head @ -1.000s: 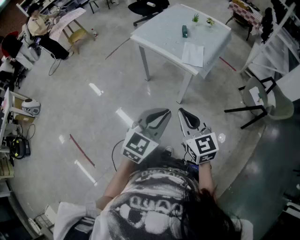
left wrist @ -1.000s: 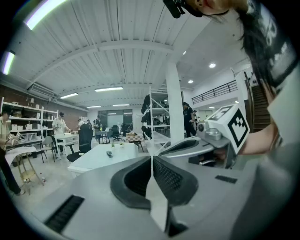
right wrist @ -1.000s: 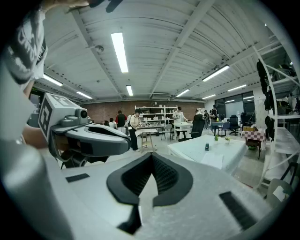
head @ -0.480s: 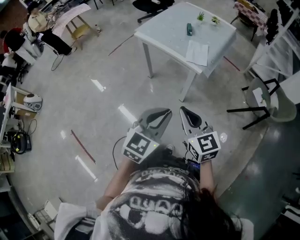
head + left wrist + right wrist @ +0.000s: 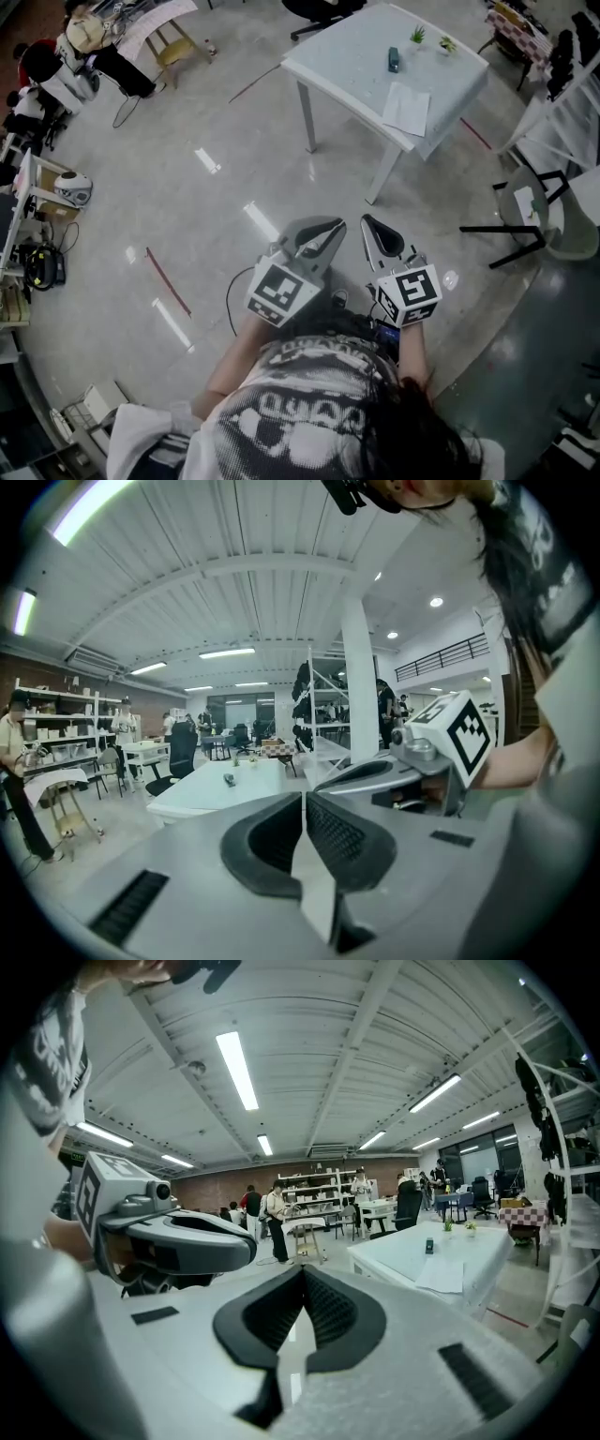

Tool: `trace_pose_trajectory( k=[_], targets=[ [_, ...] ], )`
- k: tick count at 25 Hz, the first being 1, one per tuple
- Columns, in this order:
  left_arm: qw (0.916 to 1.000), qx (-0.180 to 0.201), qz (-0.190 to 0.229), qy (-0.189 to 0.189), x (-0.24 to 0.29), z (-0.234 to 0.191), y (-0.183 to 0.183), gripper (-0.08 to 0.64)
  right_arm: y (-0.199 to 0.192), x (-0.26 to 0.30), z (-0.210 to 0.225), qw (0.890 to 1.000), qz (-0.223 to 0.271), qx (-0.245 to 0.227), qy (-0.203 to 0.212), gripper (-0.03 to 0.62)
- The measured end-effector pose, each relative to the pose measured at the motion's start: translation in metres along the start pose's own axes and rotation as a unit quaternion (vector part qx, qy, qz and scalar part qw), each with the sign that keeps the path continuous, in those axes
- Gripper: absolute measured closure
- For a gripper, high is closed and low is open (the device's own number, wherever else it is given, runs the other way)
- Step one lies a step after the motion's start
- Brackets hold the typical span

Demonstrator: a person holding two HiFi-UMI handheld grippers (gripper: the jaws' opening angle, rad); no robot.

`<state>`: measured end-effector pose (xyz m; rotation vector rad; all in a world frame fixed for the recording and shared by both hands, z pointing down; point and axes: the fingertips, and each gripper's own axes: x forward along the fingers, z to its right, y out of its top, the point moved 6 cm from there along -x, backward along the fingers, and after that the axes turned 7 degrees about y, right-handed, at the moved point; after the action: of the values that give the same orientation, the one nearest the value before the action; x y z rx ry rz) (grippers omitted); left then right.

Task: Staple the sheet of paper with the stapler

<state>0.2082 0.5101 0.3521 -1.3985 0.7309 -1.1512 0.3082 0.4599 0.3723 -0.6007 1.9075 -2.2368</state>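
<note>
On the white square counter [image 5: 345, 58], well ahead of both claws, the white sheet of paper [image 5: 408, 108] is lying by the near edge, the small dark stapler [image 5: 394, 60] beyond it, near green potted plants [image 5: 417, 35]. The left claw [image 5: 330, 228] and right claw [image 5: 368, 225] are hovering over the grey floor [image 5: 216, 216], jaws together, gripping nothing.

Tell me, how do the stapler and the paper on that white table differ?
The stapler is small and dark; the paper is larger and white. The paper lies flat, while the stapler rises off the surface. The paper is near the table's edge toward the person; the stapler sits farther in, nearer the plants. Both rest on the same table, apart from each other.
</note>
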Motion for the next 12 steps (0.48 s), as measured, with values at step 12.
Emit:
trace_pose_trajectory(
  k=[12],
  targets=[
    [0.9996, -0.003, -0.007, -0.027, 0.058, -0.045, -0.003, 0.55, 0.006, 0.05, 0.052, 1.0, -0.01, 0.008, -0.015, 0.599]
  ],
)
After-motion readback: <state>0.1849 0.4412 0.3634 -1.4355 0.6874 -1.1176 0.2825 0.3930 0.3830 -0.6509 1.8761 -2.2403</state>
